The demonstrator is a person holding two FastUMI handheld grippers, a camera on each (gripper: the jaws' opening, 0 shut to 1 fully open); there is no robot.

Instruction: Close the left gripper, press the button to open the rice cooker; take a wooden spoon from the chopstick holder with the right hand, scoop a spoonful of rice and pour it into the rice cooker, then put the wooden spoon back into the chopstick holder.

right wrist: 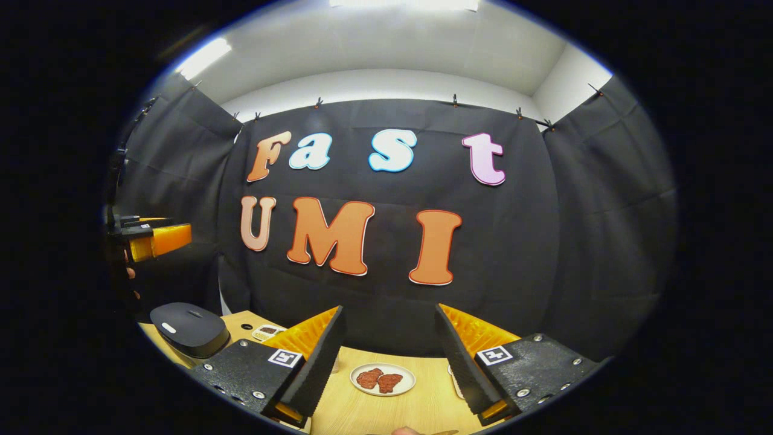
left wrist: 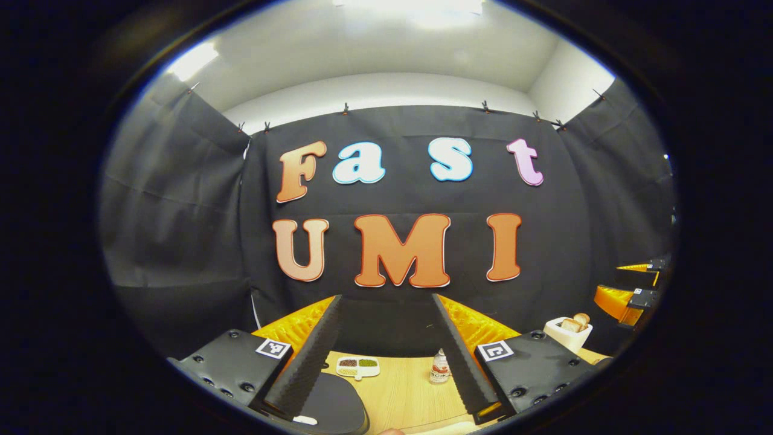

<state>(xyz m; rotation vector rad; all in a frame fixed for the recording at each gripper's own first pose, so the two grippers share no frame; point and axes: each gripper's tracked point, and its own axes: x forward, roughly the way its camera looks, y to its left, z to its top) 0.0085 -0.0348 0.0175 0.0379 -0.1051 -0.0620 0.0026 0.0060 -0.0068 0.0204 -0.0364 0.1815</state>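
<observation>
The dark rice cooker [left wrist: 338,405] sits low at the left of the left gripper view, lid down, with a pale button [left wrist: 305,420] on its near edge. My left gripper [left wrist: 386,299] hangs above the table, open and holding nothing. The white chopstick holder [left wrist: 569,331] with wooden handles stands to the right. A small divided dish of grains [left wrist: 358,365] lies beyond the cooker. In the right gripper view the rice cooker [right wrist: 190,329] is at the left and my right gripper [right wrist: 389,309] is open and holding nothing. The left gripper [right wrist: 151,238] shows at the far left edge.
A small bottle [left wrist: 439,368] stands mid-table. A white plate with red meat pieces [right wrist: 382,379] lies on the wooden table [right wrist: 423,399] ahead of the right gripper. The divided dish [right wrist: 266,331] lies beside the cooker. The right gripper [left wrist: 628,284] shows at the far right edge. Black cloth walls close the booth.
</observation>
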